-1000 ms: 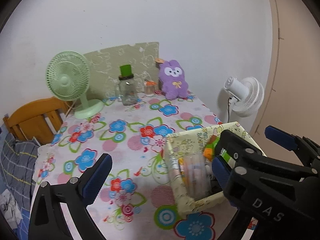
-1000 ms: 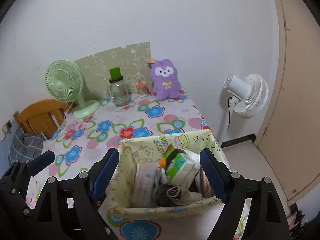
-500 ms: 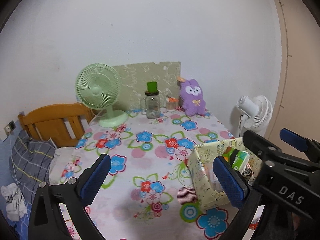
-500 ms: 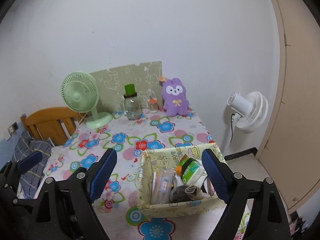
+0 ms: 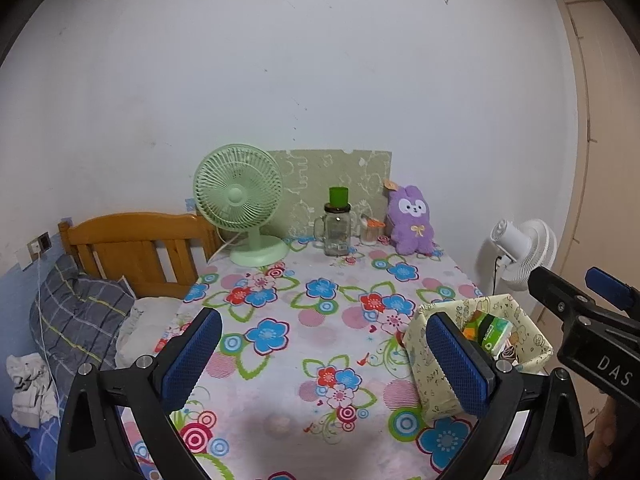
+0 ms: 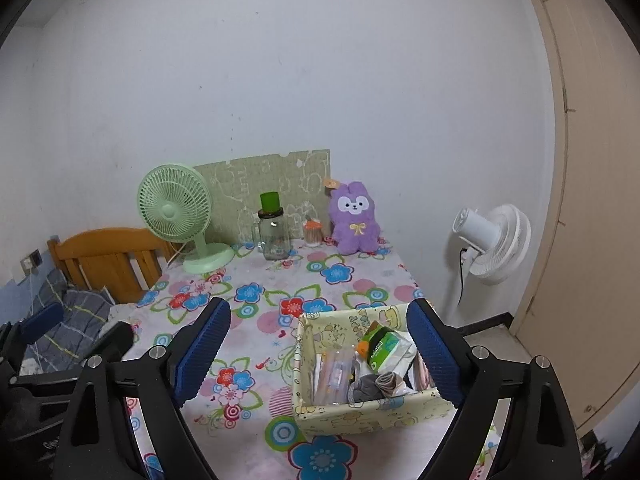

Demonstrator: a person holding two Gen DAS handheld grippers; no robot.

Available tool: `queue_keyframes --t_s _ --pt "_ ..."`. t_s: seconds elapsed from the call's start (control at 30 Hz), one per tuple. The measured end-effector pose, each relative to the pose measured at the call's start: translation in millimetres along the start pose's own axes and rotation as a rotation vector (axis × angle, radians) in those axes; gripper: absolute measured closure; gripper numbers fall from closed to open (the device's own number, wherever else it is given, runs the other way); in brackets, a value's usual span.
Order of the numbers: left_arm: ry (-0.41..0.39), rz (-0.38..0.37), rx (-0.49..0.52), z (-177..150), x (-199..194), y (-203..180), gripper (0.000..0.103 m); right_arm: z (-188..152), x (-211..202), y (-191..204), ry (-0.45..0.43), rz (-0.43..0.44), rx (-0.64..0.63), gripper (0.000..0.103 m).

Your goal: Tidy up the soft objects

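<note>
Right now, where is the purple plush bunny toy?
The purple plush bunny toy sits upright at the table's far edge by the wall, just right of the small orange-lidded jar, seen up-centre in both wrist views.

Bedroom (wooden headboard [image 5: 136, 240], pillow [image 5: 80, 316])

fabric bin [image 6: 360, 414] | pale yellow, upright, filled | table's near-right

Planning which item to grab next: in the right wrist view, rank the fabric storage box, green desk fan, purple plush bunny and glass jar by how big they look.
1. fabric storage box, though it is nearest the camera
2. green desk fan
3. purple plush bunny
4. glass jar

The fan, bunny and jar stand together along the far edge, so their order is fair.
</note>
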State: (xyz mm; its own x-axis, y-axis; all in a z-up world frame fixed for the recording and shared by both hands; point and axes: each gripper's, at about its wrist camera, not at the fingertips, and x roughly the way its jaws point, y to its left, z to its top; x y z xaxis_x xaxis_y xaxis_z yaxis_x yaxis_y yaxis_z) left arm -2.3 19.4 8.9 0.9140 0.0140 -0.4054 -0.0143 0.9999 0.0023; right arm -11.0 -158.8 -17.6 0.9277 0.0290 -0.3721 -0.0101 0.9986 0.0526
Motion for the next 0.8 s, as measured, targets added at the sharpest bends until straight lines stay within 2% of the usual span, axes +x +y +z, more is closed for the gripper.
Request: queue_keyframes --t_s 0.27,0.8 --pt "-0.035 0.013 -0.021 -1 -15 13 0.000 -4 -12 6 -0.020 0.010 -0.010 0.011" --pt "-0.033 0.015 -0.022 1 -18 14 0.000 -9 -16 6 -0.019 0.009 -0.004 0.010"
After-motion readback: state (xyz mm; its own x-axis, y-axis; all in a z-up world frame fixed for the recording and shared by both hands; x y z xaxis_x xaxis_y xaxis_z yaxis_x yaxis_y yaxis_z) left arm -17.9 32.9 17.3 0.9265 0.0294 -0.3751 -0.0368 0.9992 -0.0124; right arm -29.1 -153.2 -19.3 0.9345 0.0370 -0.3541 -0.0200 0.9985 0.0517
